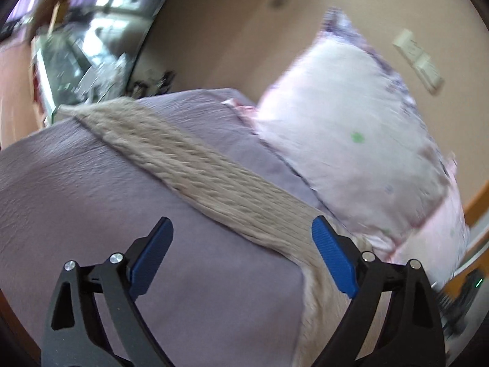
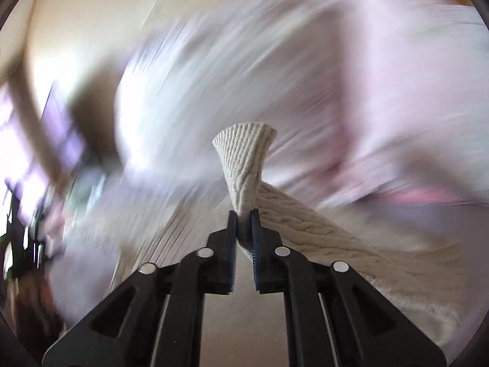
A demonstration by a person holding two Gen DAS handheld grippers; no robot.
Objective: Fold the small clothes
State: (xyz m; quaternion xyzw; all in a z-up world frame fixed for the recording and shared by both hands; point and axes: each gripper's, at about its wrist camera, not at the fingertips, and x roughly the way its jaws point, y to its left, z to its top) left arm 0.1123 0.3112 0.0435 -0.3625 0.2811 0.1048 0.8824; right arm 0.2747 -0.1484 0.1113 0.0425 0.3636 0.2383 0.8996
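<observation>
A beige cable-knit garment (image 1: 195, 165) lies stretched in a long band across the purple bed cover (image 1: 91, 183) in the left wrist view. My left gripper (image 1: 241, 238) is open and empty, its blue pads just above the near part of the knit. In the right wrist view my right gripper (image 2: 243, 217) is shut on a ribbed end of the same knit (image 2: 244, 156), which sticks up past the fingertips while the rest trails off to the right (image 2: 351, 244). The right view is heavily motion-blurred.
A pale pink-and-white pillow (image 1: 351, 122) leans at the right of the bed against a beige wall (image 1: 229, 30). A wall switch plate (image 1: 418, 58) is at upper right. A cluttered window area (image 1: 91, 46) is at upper left.
</observation>
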